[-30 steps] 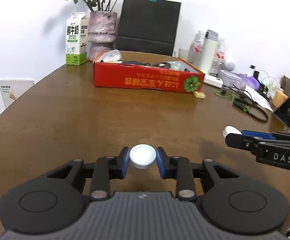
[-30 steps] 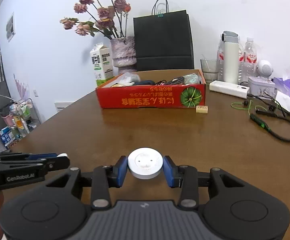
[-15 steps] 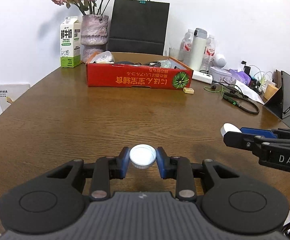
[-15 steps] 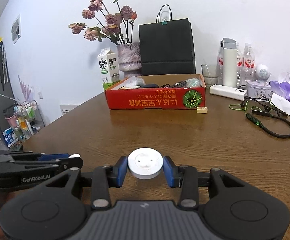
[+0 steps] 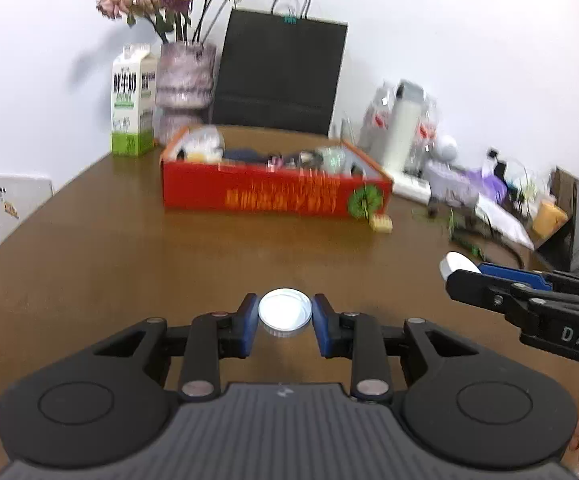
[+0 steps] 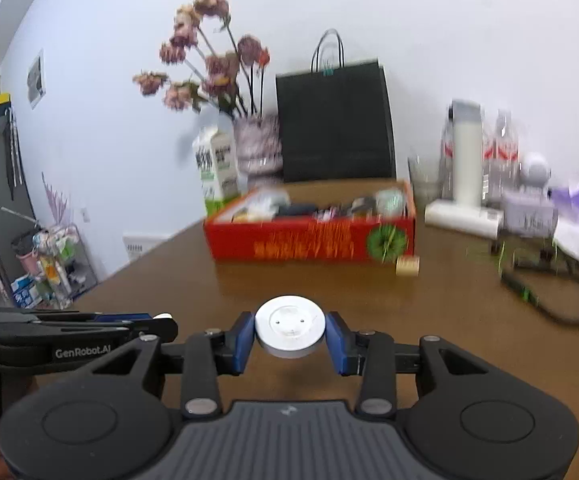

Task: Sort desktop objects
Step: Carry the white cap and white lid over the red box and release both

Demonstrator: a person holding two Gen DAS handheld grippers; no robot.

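Between the left pads: small white cap (image 5: pixel 285 312), pinched at its sides, above the table (image 5: pixel 129 264); left gripper (image 5: pixel 285 318) narrowly parted
Right gripper (image 6: pixel 290 334): closed on white round disc (image 6: pixel 290 326), also off the tabletop
Farther back: red box (image 5: pixel 275 194), full; milk carton (image 5: pixel 133 100), vase (image 5: pixel 185 84), black bag (image 5: pixel 281 72) behind

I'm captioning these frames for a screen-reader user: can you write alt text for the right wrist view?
The right tool grips a round white disc between its blue pads above a brown wooden table. Beyond stands a red box filled with small items, a small tan block at its corner. The left tool reaches in from the left.
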